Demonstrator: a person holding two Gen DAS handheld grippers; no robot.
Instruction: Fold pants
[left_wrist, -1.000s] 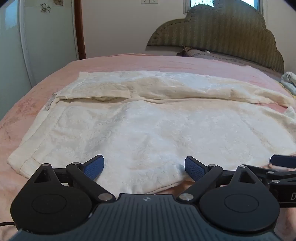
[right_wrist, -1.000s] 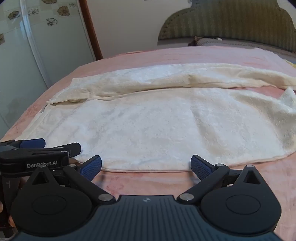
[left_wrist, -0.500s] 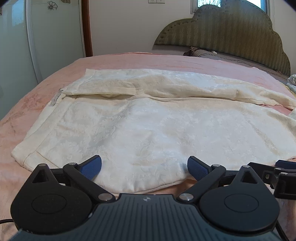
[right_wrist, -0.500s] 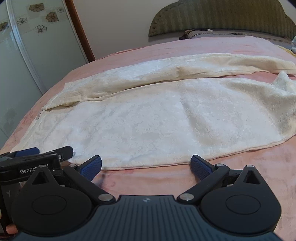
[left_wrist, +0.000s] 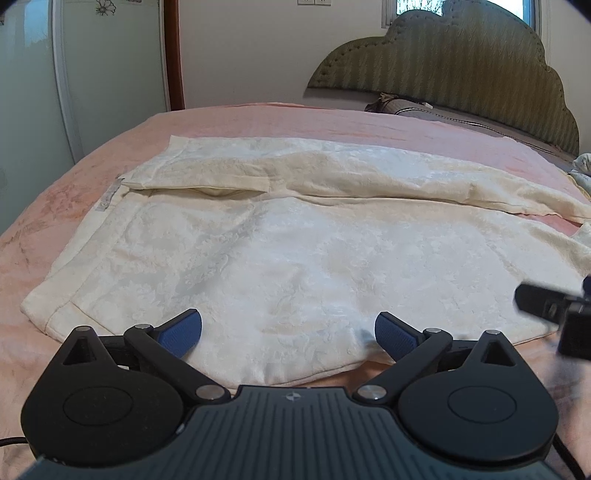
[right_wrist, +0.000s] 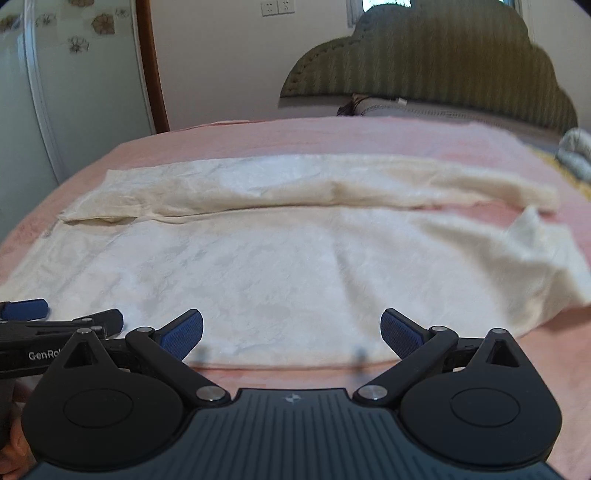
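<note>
Cream pants (left_wrist: 295, 251) spread flat across the middle of the pink bed (left_wrist: 258, 122), one leg lying along the far side, the other nearer, near hem at the lower centre of both frames. Left gripper (left_wrist: 288, 332) spread wide and holding nothing, poised just over that near edge. Right gripper (right_wrist: 291, 334) likewise released, empty, short of the hem. Judging by this: first fold not yet begun, approach to the near edge in hand. Next, probably: lower both, pinch the near edge at two spots, carry it over onto the far leg. Left view alone: a grey tag at the pants' left end. Right view alone: the upturned flap at mid right.
</note>
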